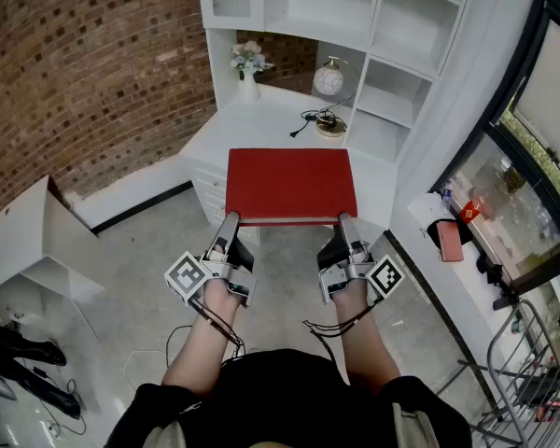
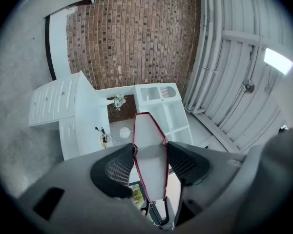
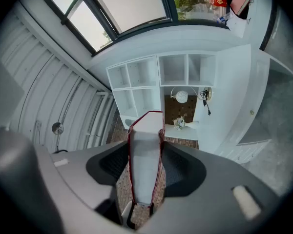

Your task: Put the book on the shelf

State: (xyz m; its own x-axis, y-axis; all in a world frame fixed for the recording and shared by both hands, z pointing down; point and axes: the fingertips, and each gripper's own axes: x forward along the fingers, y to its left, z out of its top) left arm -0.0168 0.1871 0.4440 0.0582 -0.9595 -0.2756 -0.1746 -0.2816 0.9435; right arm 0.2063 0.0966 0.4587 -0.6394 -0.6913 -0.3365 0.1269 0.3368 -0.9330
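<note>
A red-covered book (image 1: 290, 186) lies flat in the air in front of the white desk, held by its near edge at both corners. My left gripper (image 1: 231, 225) is shut on the book's near left corner; in the left gripper view the white page block (image 2: 150, 155) with its red cover sits between the pads. My right gripper (image 1: 347, 227) is shut on the near right corner, and the book's page edge (image 3: 145, 160) fills its jaws. The white shelf unit (image 1: 373, 26) with open cubbies stands behind the desk.
On the white desk (image 1: 261, 124) stand a vase of flowers (image 1: 248, 68), a round clock (image 1: 328, 79) and a small cabled device (image 1: 331, 125). A brick wall (image 1: 84, 73) is at left, a white cabinet (image 1: 28, 241) lower left, and a window ledge (image 1: 467, 241) with small objects at right.
</note>
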